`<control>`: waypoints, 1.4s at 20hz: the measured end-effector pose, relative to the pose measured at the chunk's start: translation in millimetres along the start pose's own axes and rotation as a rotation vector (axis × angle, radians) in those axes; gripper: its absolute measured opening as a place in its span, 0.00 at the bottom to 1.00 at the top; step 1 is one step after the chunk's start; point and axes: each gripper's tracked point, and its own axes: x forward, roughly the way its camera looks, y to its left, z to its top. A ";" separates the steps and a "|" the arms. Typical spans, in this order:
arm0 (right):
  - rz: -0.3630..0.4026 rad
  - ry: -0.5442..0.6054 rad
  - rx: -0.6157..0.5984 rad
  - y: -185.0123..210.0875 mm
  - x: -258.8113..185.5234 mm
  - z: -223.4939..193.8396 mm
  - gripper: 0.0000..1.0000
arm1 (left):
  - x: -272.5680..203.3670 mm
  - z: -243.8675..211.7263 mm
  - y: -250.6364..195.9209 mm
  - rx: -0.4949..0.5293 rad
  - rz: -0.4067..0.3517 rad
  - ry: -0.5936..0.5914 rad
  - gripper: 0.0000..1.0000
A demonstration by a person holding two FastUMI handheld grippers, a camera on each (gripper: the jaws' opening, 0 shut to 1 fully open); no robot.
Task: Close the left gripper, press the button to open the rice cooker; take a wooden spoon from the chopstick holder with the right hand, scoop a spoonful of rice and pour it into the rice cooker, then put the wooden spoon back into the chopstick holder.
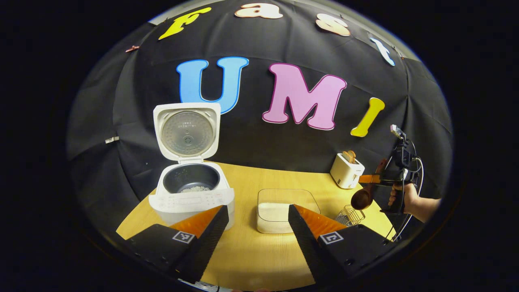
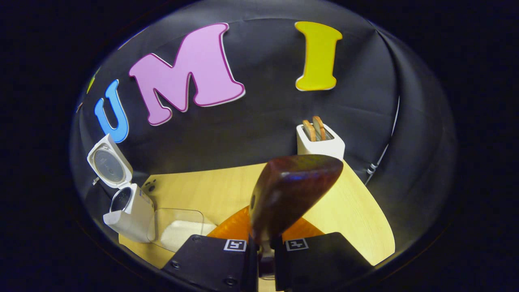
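The white rice cooker (image 1: 190,190) stands at the table's left with its lid up and a little rice in its dark pot; it also shows at the left of the right gripper view as the rice cooker (image 2: 127,207). My left gripper (image 1: 255,215) hangs open over the table's front, nothing between its fingers. In the right gripper view my right gripper (image 2: 263,243) is shut on the handle of the wooden spoon (image 2: 290,190), whose bowl rises in front of the camera. The left gripper view shows that spoon (image 1: 363,197) above the wire chopstick holder (image 1: 349,215), held by a hand (image 1: 409,198).
A clear container of rice (image 1: 284,211) sits mid-table between cooker and holder. A white toaster (image 1: 346,170) with bread slices stands at the back right. The wooden table (image 1: 251,251) ends near the black cloth wall.
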 end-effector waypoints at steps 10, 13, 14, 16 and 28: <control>0.135 -0.043 -0.048 153.2 50.6 -27.1 0.20 | 4.4 -5.6 69.9 -0.002 -0.034 0.008 0.96; 0.152 -0.036 -0.067 183.5 66.5 -50.1 0.20 | 8.2 -6.6 86.4 0.034 -0.050 0.013 0.96; 0.147 -0.039 -0.083 186.8 72.1 -56.2 0.20 | 10.3 -7.4 90.3 0.033 -0.056 0.015 0.96; 0.130 -0.027 -0.097 190.6 84.6 -69.8 0.20 | 14.5 -8.3 96.1 0.020 -0.068 0.026 0.95; 0.055 0.008 -0.136 212.3 104.1 -132.2 0.20 | 28.9 -32.0 118.5 -0.010 -0.110 0.062 0.96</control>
